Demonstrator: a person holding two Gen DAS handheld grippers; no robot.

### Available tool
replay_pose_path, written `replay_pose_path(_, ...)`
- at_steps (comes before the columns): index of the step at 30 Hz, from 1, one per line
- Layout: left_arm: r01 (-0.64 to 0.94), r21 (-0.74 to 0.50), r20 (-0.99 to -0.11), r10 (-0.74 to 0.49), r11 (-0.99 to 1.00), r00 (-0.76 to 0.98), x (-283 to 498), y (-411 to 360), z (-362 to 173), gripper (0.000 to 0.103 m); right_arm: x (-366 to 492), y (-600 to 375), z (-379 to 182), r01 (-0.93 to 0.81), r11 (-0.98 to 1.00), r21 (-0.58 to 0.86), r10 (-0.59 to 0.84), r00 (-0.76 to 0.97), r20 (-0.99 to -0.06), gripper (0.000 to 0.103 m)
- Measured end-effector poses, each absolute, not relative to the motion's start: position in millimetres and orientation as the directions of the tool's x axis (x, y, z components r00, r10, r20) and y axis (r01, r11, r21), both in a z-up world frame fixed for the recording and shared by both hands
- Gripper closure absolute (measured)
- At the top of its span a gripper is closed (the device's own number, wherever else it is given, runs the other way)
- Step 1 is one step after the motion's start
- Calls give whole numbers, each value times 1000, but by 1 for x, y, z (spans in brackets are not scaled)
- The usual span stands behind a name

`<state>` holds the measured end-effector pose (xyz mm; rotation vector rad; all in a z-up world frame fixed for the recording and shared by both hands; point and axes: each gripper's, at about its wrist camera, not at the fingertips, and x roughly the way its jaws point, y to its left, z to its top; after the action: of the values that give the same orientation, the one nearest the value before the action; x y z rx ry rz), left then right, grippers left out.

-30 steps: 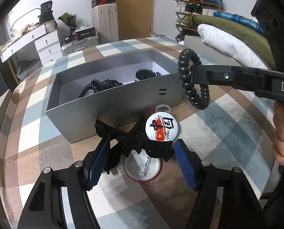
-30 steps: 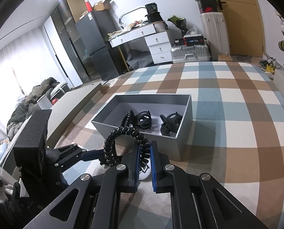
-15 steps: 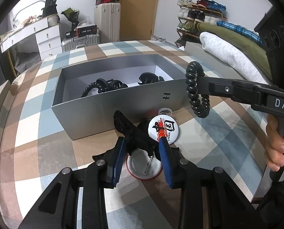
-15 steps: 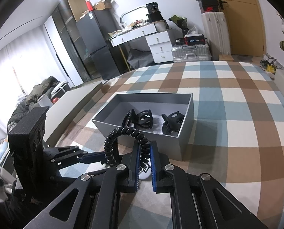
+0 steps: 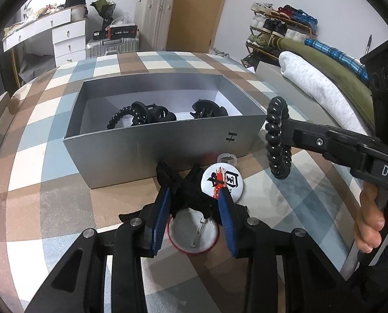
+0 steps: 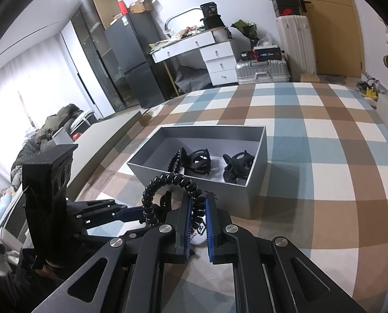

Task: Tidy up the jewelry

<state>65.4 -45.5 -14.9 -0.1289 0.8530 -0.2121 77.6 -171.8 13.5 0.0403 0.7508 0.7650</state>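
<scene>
our left tongs (image 5: 194,203) squeeze the black hair clip (image 5: 186,193) by the gray box (image 5: 152,148); our right tongs (image 6: 197,224) pinch the coil band (image 6: 173,182).

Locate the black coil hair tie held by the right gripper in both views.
Left wrist: coil hair tie at right of centre, beside the box's near right corner.
Right wrist: lower centre, arching above the right gripper.
Shared landmark: grey box.

Silver-grey box (image 5: 152,154), pale inside, held black hair claws (image 5: 207,108) and black coil tie (image 5: 121,117). Black spiral hair tie (image 6: 173,198) between blue pads (image 6: 187,224). White badge (image 5: 222,182), black-red print, by black clip (image 5: 186,195). Cloth (image 6: 324,140) checked blue, brown, white.
</scene>
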Motion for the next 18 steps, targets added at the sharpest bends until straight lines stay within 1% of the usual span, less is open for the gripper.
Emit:
replay_pose_path(3, 139, -179, -741, -226, 974, 633, 63, -47, -14, 71, 77, -170, 13, -616, 731, 293, 642, 476, -601, 94)
replay_pose_path(5, 146, -158, -749, -215, 977, 627, 62, -47, -14, 69, 77, -171, 14, -617, 730, 293, 643, 476, -600, 94)
replay_pose_path(6, 150, -142, -754, -205, 979, 625, 61, -47, -14, 61, 77, -172, 15, -617, 730, 294, 644, 476, -599, 94)
replay_pose_path(7, 149, -128, -755, -194, 981, 627, 59, -46, -13, 48, 77, -172, 15, -617, 730, 295, 644, 476, -598, 94)
replay_pose_path(9, 136, -94, -750, -160, 986, 642, 55, -42, -13, 37, 79, -175, 15, -615, 730, 298, 646, 477, -596, 94)
replay_pose_path(13, 92, -57, -764, -103, 994, 637, 54, -31, -16, 37, 81, -179, 17, -612, 731, 302, 648, 481, -591, 94)
replay_pose_path(15, 85, -66, -776, -105, 994, 622, 57, -27, -20, 37, 82, -180, 18, -611, 731, 303, 648, 482, -589, 94)
replay_pose_path(18, 81, -34, -787, -77, 996, 612, 59, -30, -24, 37, 82, -181, 18, -612, 731, 303, 648, 482, -589, 94)
